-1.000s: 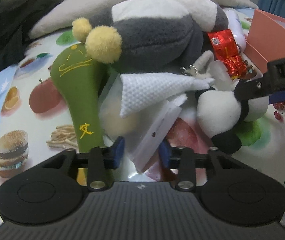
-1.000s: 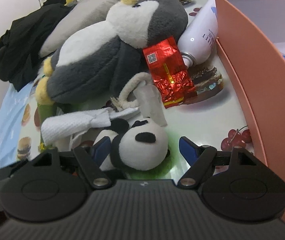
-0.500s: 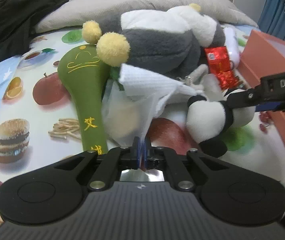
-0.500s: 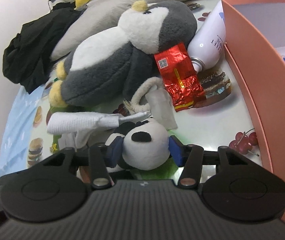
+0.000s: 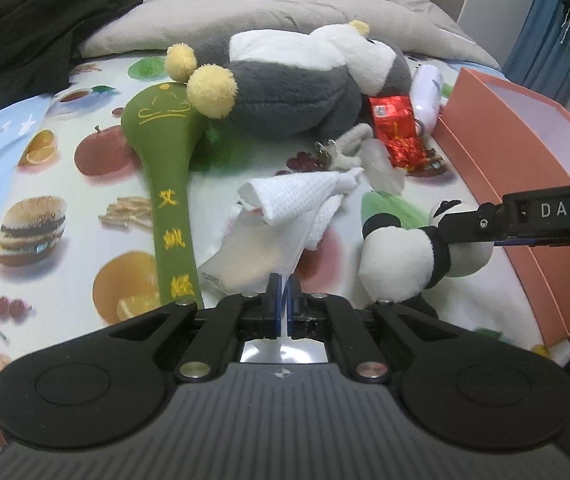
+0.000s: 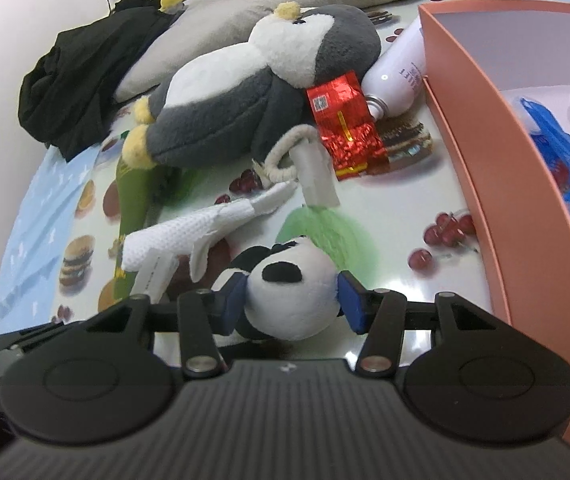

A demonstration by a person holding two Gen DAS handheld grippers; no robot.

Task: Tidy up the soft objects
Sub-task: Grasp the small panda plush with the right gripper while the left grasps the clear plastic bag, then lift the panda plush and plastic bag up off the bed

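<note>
1. Left gripper point(image 5: 284, 305): jaws nearly closed, pinching one clear bag point(image 5: 253, 252) holding a white cloth point(image 5: 297, 196).
2. Right gripper point(image 6: 293, 306), marked "DAS": jaws clamped around one panda plush point(image 6: 289, 296), near the orange box point(image 6: 497, 184).
3. Far: one green embroidered mallet point(image 5: 169, 184), one penguin plush point(image 5: 297, 84), one red foil packet point(image 6: 345, 120).

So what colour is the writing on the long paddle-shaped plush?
Yellow embroidery on the long green paddle-shaped plush, clearest in the left wrist view.

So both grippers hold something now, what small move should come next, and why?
Probably carry the panda plush, clamped in the right gripper, right over the orange box wall: the box is open beside it. The left gripper pinches the plastic bag.
</note>
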